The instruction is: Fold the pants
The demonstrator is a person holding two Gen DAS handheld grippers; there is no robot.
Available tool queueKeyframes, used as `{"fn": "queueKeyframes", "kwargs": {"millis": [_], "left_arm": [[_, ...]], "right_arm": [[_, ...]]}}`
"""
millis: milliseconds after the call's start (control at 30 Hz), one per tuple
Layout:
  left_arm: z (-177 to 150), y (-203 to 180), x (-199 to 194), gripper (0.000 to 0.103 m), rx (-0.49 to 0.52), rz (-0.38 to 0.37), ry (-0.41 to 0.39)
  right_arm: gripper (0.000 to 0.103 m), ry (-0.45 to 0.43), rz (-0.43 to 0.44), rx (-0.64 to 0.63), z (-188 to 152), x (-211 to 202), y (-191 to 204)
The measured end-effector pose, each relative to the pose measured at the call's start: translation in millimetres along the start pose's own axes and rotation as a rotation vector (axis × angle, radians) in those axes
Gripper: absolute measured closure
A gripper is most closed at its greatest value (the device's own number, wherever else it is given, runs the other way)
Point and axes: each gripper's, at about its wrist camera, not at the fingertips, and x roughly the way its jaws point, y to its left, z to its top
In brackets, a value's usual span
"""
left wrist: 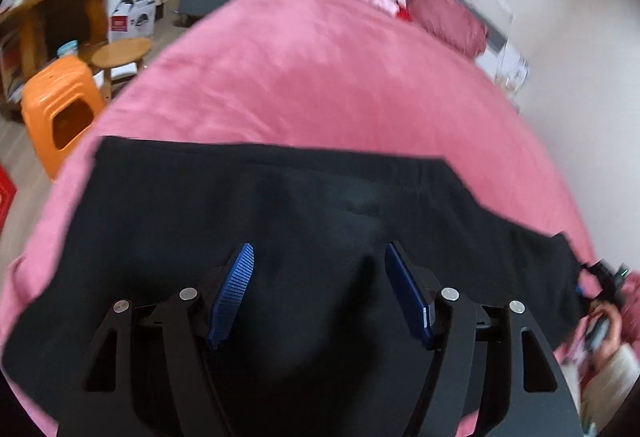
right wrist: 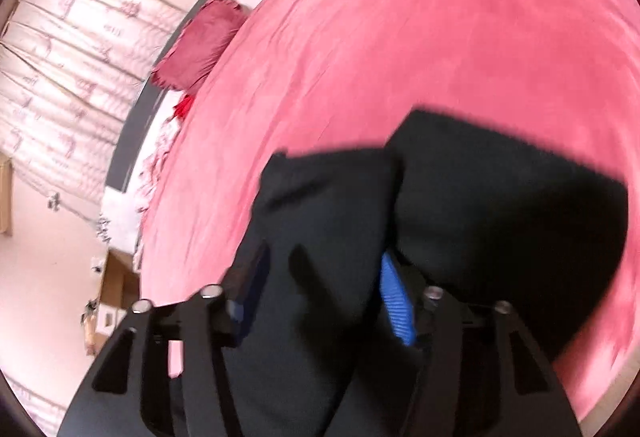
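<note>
Pants (left wrist: pixel 320 221), black, lie flat near one edge of the pink bed (left wrist: pixel 320 77). Above them the left hand-held gripper (left wrist: pixel 318 257) stands spread, nothing pinched. The right hand-held gripper (right wrist: pixel 320 269) has cloth between its parted blue pads (right wrist: pixel 394 297); whether they press it I cannot tell. An orange stool (left wrist: pixel 60 109) stands on the floor beside the bed.

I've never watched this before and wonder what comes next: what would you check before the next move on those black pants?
1. Pants lying on the pink bed: ok.
2. Left tool open, fingers apart over the cloth: ok.
3. Right tool gripping cloth: cannot tell, blurred.
4. Far edge of the pants straight: ok.
5. Right-hand end folded flat: not ok, layers overlap unevenly.
6. Bare bed beyond the pants: ok.
</note>
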Motion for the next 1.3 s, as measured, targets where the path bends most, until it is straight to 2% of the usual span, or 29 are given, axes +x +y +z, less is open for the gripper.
{"fn": "queueKeyframes", "kwargs": {"millis": [33, 67, 133, 200, 367, 500, 567, 633, 667, 700, 733, 767, 800, 867, 933, 1000, 1033, 1067, 1133, 1200, 1300], "left_arm": [[1, -3, 8, 0.032, 0.014, 0.014, 0.003], [3, -9, 16, 0.025, 0.036, 0.040, -0.003], [4, -16, 26, 0.023, 0.059, 0.081, -0.009], [4, -16, 33, 0.018, 0.071, 0.091, 0.001], [-3, -19, 35, 0.016, 0.095, 0.099, 0.001], [-3, -23, 38, 0.016, 0.114, 0.112, -0.008], [-5, -27, 40, 0.014, 0.131, 0.123, -0.010], [-5, -29, 40, 0.014, 0.145, 0.138, -0.006], [-4, -30, 39, 0.014, 0.145, 0.142, 0.002], [-3, -31, 37, 0.014, 0.140, 0.145, 0.011], [-2, -31, 34, 0.014, 0.134, 0.145, 0.012], [-1, -33, 28, 0.014, 0.125, 0.137, 0.003], [0, -35, 22, 0.014, 0.113, 0.115, -0.014], [2, -45, 11, 0.014, 0.110, 0.045, -0.040], [4, -64, 10, 0.015, 0.167, -0.005, -0.032], [5, -89, 19, 0.027, 0.264, -0.022, -0.011], [5, -97, 24, 0.030, 0.294, -0.022, 0.000], [5, -107, 31, 0.037, 0.328, -0.021, 0.013], [8, -119, 47, 0.045, 0.361, -0.017, 0.036], [13, -122, 60, 0.056, 0.364, 0.007, 0.049], [26, -125, 80, 0.057, 0.359, 0.031, 0.055]], "right_arm": [[0.083, 0.007, -0.017, -0.004, 4, 0, 3], [0.087, 0.012, -0.020, -0.006, 8, -1, 5], [0.095, 0.000, 0.007, -0.020, 17, -16, 4], [0.095, -0.041, 0.017, -0.058, 22, -42, 3], [0.096, -0.132, -0.023, -0.062, 13, -87, -9], [0.096, -0.096, -0.081, -0.025, -2, -86, -40], [0.094, -0.070, -0.113, -0.004, -16, -75, -45], [0.081, -0.077, -0.124, 0.024, -21, -73, -50], [0.078, -0.092, -0.115, 0.041, -22, -75, -49], [0.069, -0.106, -0.122, 0.044, -21, -78, -49], [0.053, -0.146, -0.171, 0.022, -23, -87, -44], [0.048, -0.194, -0.227, -0.015, -24, -93, -30], [0.047, -0.249, -0.251, -0.094, -26, -101, -13], [0.048, -0.288, -0.264, -0.271, -37, -106, 22], [0.059, -0.287, -0.272, -0.482, -49, -96, 59], [0.070, -0.211, -0.261, -0.636, -60, -72, 87], [0.074, -0.180, -0.262, -0.662, -63, -61, 92], [0.075, -0.152, -0.266, -0.674, -65, -50, 94], [0.075, -0.106, -0.295, -0.663, -61, -29, 94], [0.076, -0.070, -0.321, -0.599, -52, -12, 87], [0.076, -0.048, -0.352, -0.536, -43, 2, 79]]}}
